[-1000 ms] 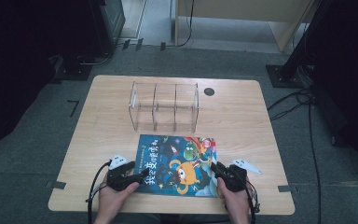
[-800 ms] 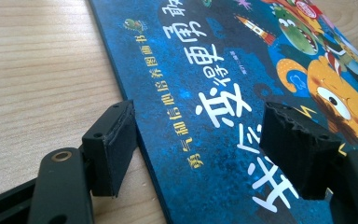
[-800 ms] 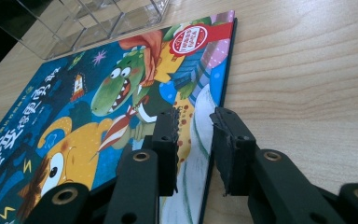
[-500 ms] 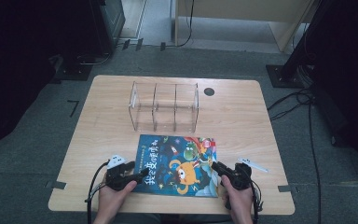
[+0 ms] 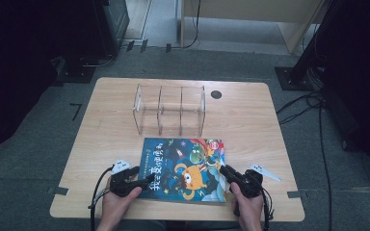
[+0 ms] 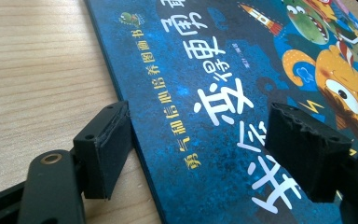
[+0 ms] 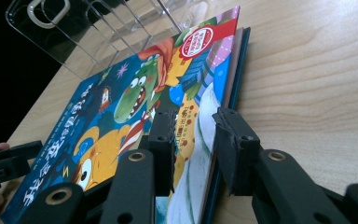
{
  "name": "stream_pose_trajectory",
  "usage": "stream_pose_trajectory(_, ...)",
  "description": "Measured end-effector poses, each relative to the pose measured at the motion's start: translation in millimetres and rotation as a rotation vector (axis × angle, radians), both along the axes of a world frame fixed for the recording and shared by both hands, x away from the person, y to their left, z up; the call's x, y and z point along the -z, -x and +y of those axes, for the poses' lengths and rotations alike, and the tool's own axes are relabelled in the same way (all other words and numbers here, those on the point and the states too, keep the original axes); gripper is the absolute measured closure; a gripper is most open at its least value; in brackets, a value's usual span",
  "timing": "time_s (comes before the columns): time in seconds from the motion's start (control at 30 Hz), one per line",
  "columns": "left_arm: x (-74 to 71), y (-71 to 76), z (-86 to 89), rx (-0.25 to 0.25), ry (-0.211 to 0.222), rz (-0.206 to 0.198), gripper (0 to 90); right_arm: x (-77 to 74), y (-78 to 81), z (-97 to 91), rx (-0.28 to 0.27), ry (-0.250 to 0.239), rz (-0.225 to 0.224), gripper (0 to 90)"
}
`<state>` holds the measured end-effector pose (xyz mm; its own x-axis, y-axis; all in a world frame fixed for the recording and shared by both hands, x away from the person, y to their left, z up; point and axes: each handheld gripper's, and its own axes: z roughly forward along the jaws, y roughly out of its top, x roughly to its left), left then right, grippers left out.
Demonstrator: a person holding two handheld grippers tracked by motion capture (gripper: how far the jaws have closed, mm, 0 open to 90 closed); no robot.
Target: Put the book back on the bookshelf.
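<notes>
We've got a light wooden table with rounded corners taking up the middle of the high view. Toward its upper middle stands a clear acrylic rack with three compartments, and just below that rack, lower centre, lies the dark blue picture book with an orange cartoon monster on the cover, flat on the wood.

Both forearms come up from the bottom edge, hands low and wrapped around the tools, each angled inward toward the book.

The left gripper sits at the book's lower left edge. In the left gripper view its jaws have just been opening, spread wide with the spine edge between them, one pad on the wood beside the book.

The right gripper is at the lower right corner, jaws clenched on the book's open page edge.
</notes>
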<state>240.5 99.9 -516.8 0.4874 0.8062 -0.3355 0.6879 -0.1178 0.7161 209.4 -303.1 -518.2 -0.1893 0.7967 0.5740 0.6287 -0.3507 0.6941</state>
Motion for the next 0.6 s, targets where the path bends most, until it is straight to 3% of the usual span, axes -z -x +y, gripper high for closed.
stream_pose_trajectory(0.23,0.1,0.0,0.0,0.007,0.003,0.001,22.0,-2.7,3.9,-1.7,-0.004,-0.001,-0.061,76.2)
stream_pose_trajectory(0.27,0.5,-0.3,-0.5,0.027,0.021,0.007,22.9,-3.4,4.2,-3.4,-0.051,-0.065,-0.091,78.8)
stream_pose_trajectory(0.3,0.9,-0.4,-1.7,0.059,0.037,0.016,25.3,-5.1,4.0,-2.5,-0.127,-0.166,-0.115,78.0)
stream_pose_trajectory(0.33,1.5,-0.3,-4.1,0.094,0.051,0.022,28.4,-8.1,4.4,3.3,-0.170,-0.167,-0.123,76.8)
stream_pose_trajectory(0.37,1.7,0.4,-6.0,0.096,0.037,0.011,29.0,-11.2,5.4,12.2,-0.165,-0.058,-0.126,75.6)
stream_pose_trajectory(0.4,1.4,1.3,-6.8,0.066,0.014,-0.003,27.9,-12.5,6.1,20.1,-0.156,0.053,-0.130,73.7)
stream_pose_trajectory(0.47,1.6,0.1,-3.7,0.050,0.034,0.007,28.7,-11.0,6.0,23.6,-0.153,0.081,-0.128,70.7)
stream_pose_trajectory(0.53,2.0,-1.2,-0.5,0.053,0.062,0.023,28.7,-8.8,5.2,17.1,-0.070,0.123,-0.105,69.6)
stream_pose_trajectory(0.6,2.1,-1.0,-1.1,0.058,0.063,0.021,28.7,-6.2,3.2,2.0,0.022,0.119,-0.076,69.3)
